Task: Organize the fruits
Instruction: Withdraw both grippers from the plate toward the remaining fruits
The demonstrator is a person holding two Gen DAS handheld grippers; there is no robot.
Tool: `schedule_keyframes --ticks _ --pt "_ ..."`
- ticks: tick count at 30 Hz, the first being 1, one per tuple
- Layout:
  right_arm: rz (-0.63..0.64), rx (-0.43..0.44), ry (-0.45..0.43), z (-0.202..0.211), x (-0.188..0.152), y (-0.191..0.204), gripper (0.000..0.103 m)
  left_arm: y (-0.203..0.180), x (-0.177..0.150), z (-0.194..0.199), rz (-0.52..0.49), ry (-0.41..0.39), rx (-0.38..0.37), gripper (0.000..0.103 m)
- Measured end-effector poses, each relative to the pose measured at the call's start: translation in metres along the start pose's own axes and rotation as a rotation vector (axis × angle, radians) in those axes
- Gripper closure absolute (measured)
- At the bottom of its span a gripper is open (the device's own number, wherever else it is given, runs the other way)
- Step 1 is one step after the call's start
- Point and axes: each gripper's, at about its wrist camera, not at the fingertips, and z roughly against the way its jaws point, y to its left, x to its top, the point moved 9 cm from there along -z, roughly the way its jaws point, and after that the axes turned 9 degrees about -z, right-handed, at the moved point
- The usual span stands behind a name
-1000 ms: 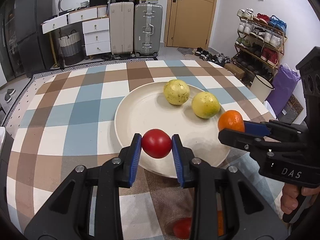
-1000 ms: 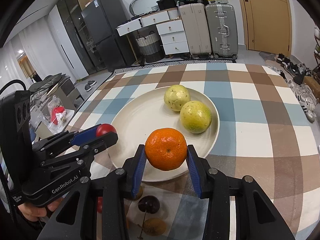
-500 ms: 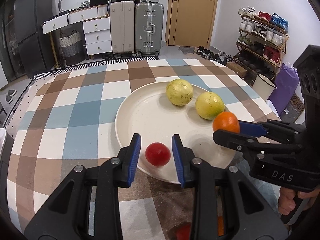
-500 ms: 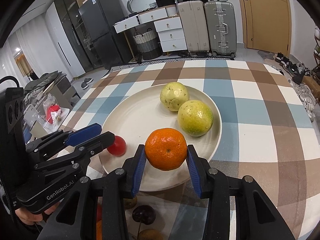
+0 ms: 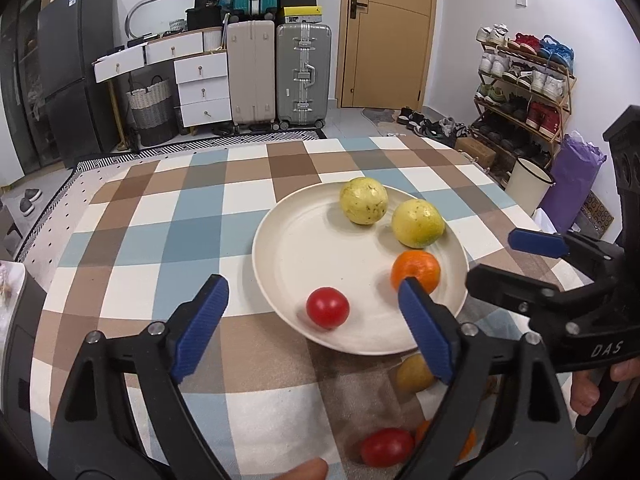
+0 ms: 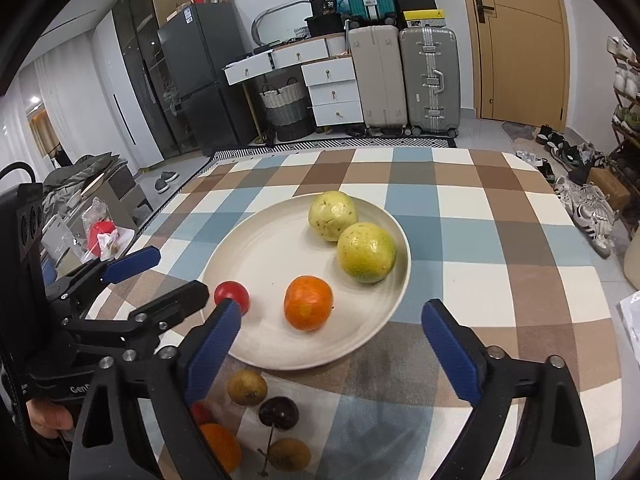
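Observation:
A cream plate (image 5: 280,220) on the checked tablecloth holds two yellow-green fruits (image 5: 363,200) (image 5: 417,223), an orange (image 5: 415,271) and a red tomato (image 5: 327,307). My left gripper (image 5: 312,286) hangs over the plate's near rim, its jaws opening; the tomato lies free below the gap, touching neither pad. In the right wrist view the orange (image 6: 308,302) rests on the plate (image 6: 224,256) ahead of my right gripper (image 6: 331,308), whose jaws are opening wide and clear of it. The tomato (image 6: 231,293) sits by the right gripper's left pad. The left gripper (image 6: 180,270) shows at the left.
Loose fruit lies on the cloth before the plate: a brown fruit (image 6: 247,386), a dark cherry (image 6: 279,412), another brown one (image 6: 289,454), an orange (image 6: 220,446) and a red tomato (image 5: 386,446). Suitcases (image 5: 304,72) and a shoe rack (image 5: 520,80) stand beyond the table.
Both grippers went from shut to wide open. The tomato left the left jaws first and now lies on the plate; the orange left the right jaws and lies beside it.

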Motion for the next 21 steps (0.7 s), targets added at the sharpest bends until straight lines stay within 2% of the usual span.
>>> schedule_keyframes --ticks 2,21 --pt "0.005 -0.011 -0.01 0.006 -0.002 -0.001 0.0 0.002 -0.002 0.008 -0.002 -0.013 0.011 0.0" --pt "0.048 -0.032 -0.017 0.048 -0.038 0.008 0.0 0.019 -0.032 0.076 0.015 -0.041 0.059 0.001"
